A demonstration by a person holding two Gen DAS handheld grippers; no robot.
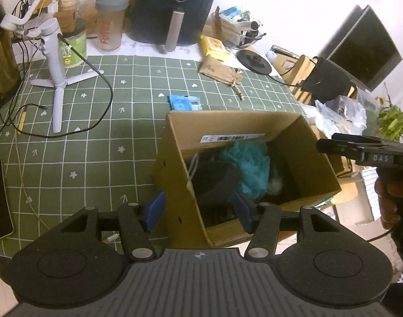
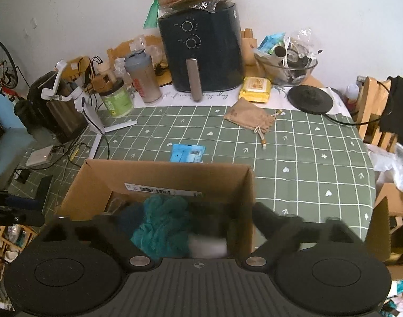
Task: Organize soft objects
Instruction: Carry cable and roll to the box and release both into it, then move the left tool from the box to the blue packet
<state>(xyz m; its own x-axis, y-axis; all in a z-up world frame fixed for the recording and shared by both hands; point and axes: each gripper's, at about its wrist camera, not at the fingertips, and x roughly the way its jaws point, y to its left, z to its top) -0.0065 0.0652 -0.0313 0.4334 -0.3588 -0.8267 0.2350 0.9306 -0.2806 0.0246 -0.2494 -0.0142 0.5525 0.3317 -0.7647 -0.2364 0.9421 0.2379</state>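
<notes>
1. While hovering above the cardboard box (image 2: 148, 174), stands spread wide and clamps nothing: the right gripper (image 2: 180, 212), fingers blurred, one over the box's inside and one past its right wall.
2. Straddles the box's near-left wall with blue pads (image 1: 155, 211) apart, one outside and one inside: the left gripper (image 1: 198, 211). Cannot tell whether either pad touches the cardboard.
3. Lying inside the box, against its back wall below the white label: a teal mesh puff (image 2: 161, 224), with a pale fluffy item (image 2: 206, 245) just beside it and dark things underneath, too dim to name.
4. Resting on the green checked tablecloth (image 2: 307, 158), well apart from the box: a tan drawstring pouch (image 2: 250, 117).
5. Lying flat just behind the box: a blue packet (image 2: 188, 153).
6. Standing at the table's far edge: a black air fryer (image 2: 201, 47).
</notes>
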